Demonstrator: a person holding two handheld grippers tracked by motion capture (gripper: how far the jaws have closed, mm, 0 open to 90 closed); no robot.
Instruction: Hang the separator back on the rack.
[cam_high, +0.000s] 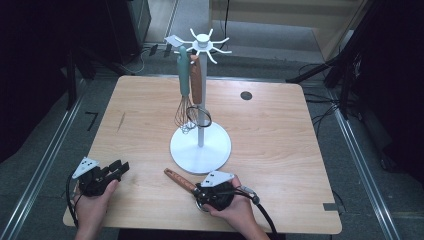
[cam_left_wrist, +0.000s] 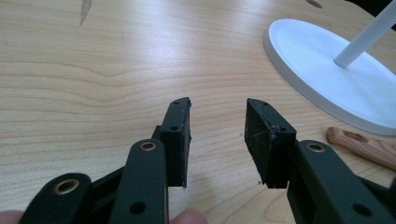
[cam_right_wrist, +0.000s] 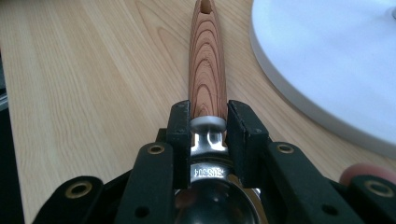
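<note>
Pale wood grain covers the counter (cam_high: 280, 130) in the high view, and near its middle we see a white utensil stand (cam_high: 200, 147) with a round base and a crown of hooks on top. From those hooks hang a whisk with a teal handle (cam_high: 184, 75) and a second tool with a brown wooden handle (cam_high: 196, 80). At about 7 o'clock from the stand, our left hand-held gripper (cam_high: 116, 169) rests by the near edge, its jaws parted and pointing toward 2 o'clock with nothing between them. At 6 o'clock from the base, our right hand-held gripper (cam_high: 199, 190) is closed on a wooden-handled spoon (cam_high: 177, 178), whose handle lies on the counter and points toward 10 o'clock, just beside the base rim.

In the left gripper view, the left hand-held gripper (cam_left_wrist: 217, 135) stands wide above bare counter. The stand's white base (cam_left_wrist: 317, 65) sits at 2 o'clock, and the end of the spoon handle (cam_left_wrist: 359, 145) lies at 3 o'clock, close under the base rim.

In the right gripper view, the right hand-held gripper (cam_right_wrist: 208, 135) is narrow, clamped on the spoon's steel neck where metal meets wood. The wooden handle (cam_right_wrist: 207, 70) runs straight out toward 12 o'clock, flat along the counter, with the white base (cam_right_wrist: 327, 60) just beside it at 2 o'clock. The steel bowl end lies back between the jaw arms.
</note>
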